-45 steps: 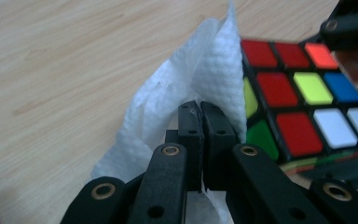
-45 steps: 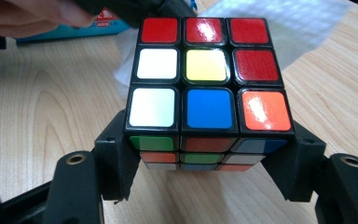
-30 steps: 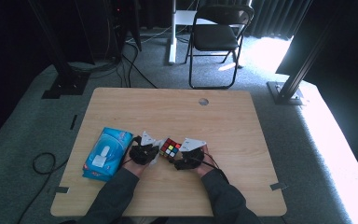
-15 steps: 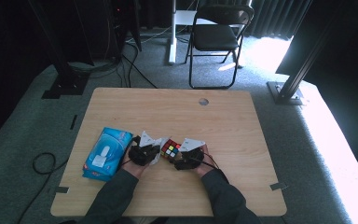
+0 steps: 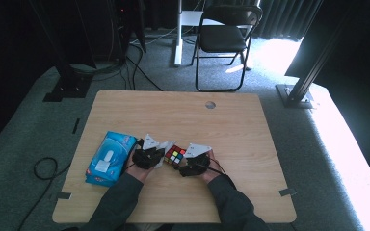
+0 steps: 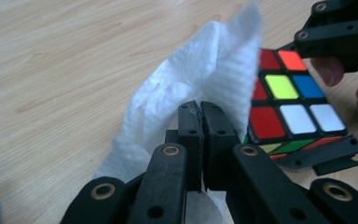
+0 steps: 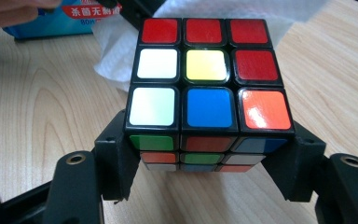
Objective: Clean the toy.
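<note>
Nothing has moved since the earlier frames: both hands and the cube keep the same place near the front edge of the bench [image 5: 231, 120]. The puzzle cube [image 7: 207, 88] is held by the right gripper [image 7: 205, 170], whose fingers [image 7: 116, 158] clench it from two opposite sides, low on its body, so most of the cube stands above them. Just beside it, touching one of its faces, is a white tissue [image 6: 191, 79]. The left gripper [image 6: 199, 126] has its fingers [image 6: 189, 128] pressed fully together on this tissue, and the loose part of the paper rises up against the cube, as for wiping it. Farther to the left a blue tissue pack [image 5: 107, 156] lies flat on the bench, apart from the hands.

In my judgement the risk is in the wiping push. The cube is gripped only at its lower layer, so a strong sideways press from the tissue can turn the layers or tip the cube out of the fingers. Also, the thin paper can tear or slip out if it catches on a cube edge.
</note>
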`<move>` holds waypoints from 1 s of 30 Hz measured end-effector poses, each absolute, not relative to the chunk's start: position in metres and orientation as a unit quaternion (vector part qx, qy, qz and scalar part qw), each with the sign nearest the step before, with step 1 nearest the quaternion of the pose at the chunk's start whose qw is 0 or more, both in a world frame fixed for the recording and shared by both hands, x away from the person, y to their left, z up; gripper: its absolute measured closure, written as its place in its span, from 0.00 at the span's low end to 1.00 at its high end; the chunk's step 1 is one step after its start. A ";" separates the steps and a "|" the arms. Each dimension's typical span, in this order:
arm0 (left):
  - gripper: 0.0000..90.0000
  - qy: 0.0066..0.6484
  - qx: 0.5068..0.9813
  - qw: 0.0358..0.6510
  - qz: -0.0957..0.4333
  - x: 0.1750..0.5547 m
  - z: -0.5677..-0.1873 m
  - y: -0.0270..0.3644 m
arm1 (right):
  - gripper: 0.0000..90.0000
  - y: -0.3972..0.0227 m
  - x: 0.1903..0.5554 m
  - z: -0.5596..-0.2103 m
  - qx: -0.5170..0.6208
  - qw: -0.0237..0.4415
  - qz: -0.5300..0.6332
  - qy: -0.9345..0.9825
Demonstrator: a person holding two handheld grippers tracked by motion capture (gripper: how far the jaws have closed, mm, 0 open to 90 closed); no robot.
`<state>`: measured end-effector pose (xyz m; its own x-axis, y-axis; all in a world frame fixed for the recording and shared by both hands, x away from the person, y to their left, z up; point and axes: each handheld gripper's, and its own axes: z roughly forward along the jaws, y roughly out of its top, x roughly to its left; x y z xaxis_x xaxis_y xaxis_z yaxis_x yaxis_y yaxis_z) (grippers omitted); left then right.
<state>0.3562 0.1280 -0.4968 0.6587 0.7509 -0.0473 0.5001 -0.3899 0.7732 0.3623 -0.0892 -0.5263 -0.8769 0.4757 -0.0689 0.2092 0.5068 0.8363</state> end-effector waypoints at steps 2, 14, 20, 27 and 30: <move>0.97 0.384 0.818 0.398 0.157 0.357 -0.499 0.128 | 0.38 -0.090 0.362 -0.525 0.200 0.147 0.457 0.854; 0.97 0.386 0.823 0.387 0.153 0.358 -0.505 0.129 | 0.38 -0.092 0.363 -0.523 0.201 0.149 0.462 0.851; 0.97 0.387 0.827 0.378 0.150 0.358 -0.511 0.128 | 0.38 -0.095 0.365 -0.522 0.214 0.151 0.466 0.845; 0.98 0.387 0.830 0.374 0.149 0.358 -0.514 0.126 | 0.38 -0.099 0.367 -0.518 0.225 0.157 0.472 0.838; 0.98 0.387 0.831 0.372 0.148 0.359 -0.515 0.126 | 0.38 -0.100 0.367 -0.517 0.229 0.159 0.473 0.836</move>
<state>0.3586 0.1265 -0.5151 0.6570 0.7526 -0.0430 0.5328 -0.4232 0.7328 0.3673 -0.0997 -0.5173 -0.8451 0.5323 -0.0493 0.2318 0.4480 0.8635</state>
